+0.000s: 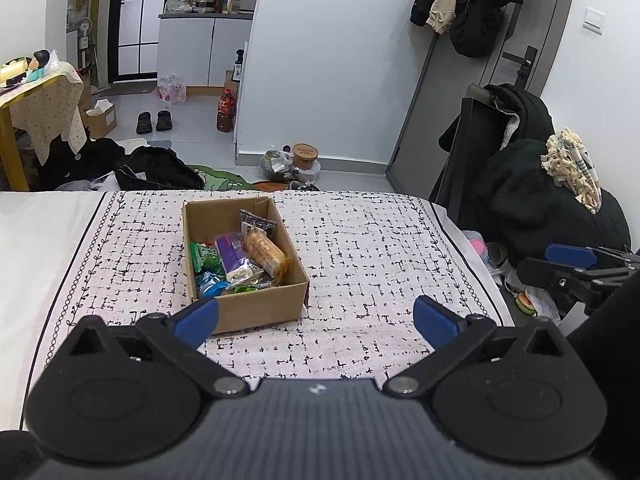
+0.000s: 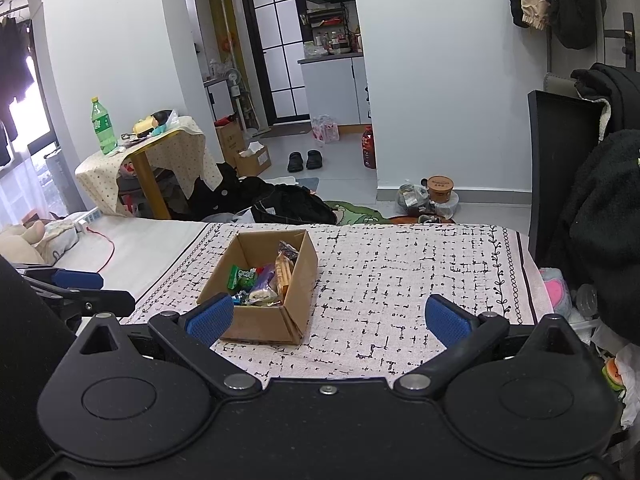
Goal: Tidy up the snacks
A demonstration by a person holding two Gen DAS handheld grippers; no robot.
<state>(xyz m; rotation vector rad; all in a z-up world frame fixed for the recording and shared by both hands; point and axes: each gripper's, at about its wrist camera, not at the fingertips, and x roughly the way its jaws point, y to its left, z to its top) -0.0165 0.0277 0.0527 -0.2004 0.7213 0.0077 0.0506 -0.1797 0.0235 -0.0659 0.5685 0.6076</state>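
An open cardboard box (image 1: 256, 308) stands on the patterned white cloth (image 1: 380, 264) and holds several snack packets: a cracker pack (image 1: 264, 252), a purple pack (image 1: 232, 256) and green packs (image 1: 202, 258). My left gripper (image 1: 316, 320) is open and empty, just in front of the box, its left finger against the box's near corner. In the right wrist view the box (image 2: 264, 324) sits ahead to the left. My right gripper (image 2: 328, 318) is open and empty, above the cloth (image 2: 400, 280). Each gripper shows at the edge of the other's view.
The cloth covers a bed whose far edge (image 1: 280, 192) drops to a cluttered floor with a black bag (image 1: 156, 168) and a paper tub (image 1: 306, 156). A chair piled with black coats (image 1: 540, 200) stands at the right. A small table (image 2: 160, 148) with a green bottle (image 2: 102, 126) stands at the left.
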